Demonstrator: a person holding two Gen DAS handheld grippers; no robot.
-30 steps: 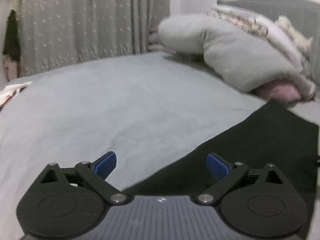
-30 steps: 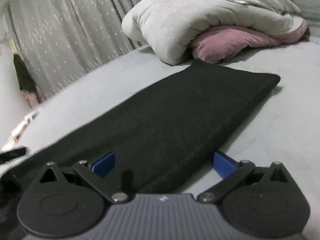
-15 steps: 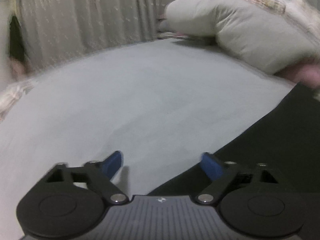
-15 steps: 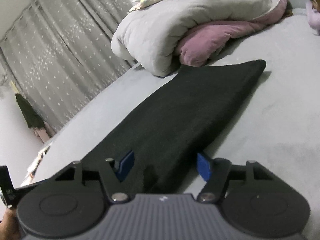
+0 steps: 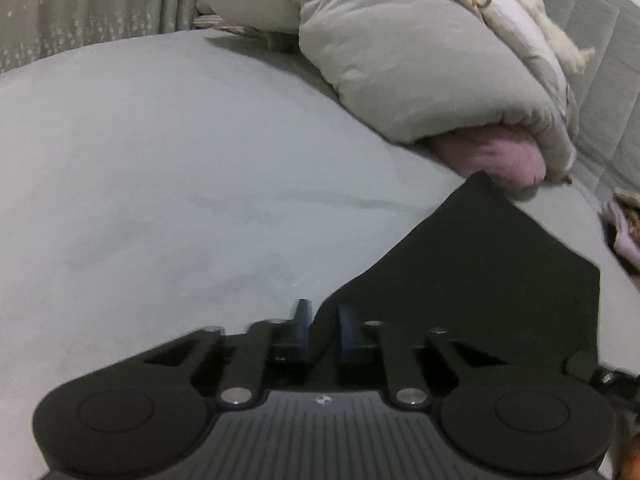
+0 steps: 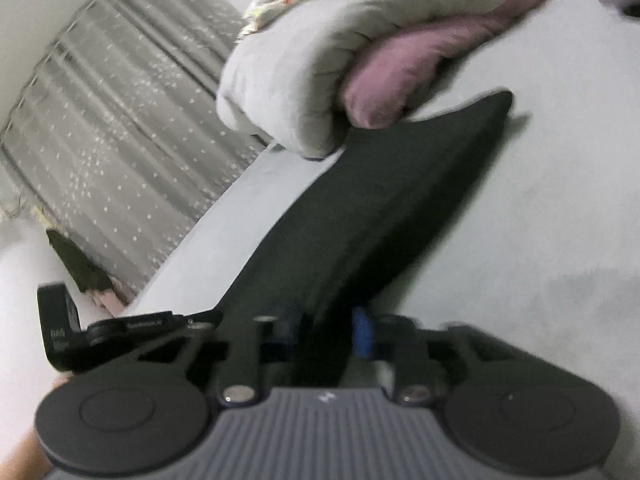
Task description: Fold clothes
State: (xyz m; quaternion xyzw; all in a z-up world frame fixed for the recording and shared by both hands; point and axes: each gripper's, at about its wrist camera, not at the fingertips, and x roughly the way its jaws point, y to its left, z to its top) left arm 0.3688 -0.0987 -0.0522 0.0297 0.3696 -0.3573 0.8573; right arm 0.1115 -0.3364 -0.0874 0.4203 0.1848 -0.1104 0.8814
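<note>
A long black garment (image 5: 480, 272) lies folded lengthwise on the grey bed (image 5: 160, 180). Its far end reaches the rolled duvet. My left gripper (image 5: 323, 320) is shut on the garment's near left corner, the cloth pinched between the blue pads. In the right wrist view the garment (image 6: 380, 208) runs away as a dark strip. My right gripper (image 6: 326, 330) is shut on its near right corner. The near end of the cloth is lifted off the bed. The left gripper's body (image 6: 72, 328) shows at the left edge of the right wrist view.
A rolled grey duvet (image 5: 400, 60) with a pink blanket (image 5: 492, 156) under it lies at the head of the bed. It also shows in the right wrist view (image 6: 320, 60). Grey starred curtains (image 6: 120, 140) hang behind. Small cloth items (image 5: 624, 220) sit at the right edge.
Both grippers went from open to shut on the near corners of the black garment. Its near end has come up off the bed.
</note>
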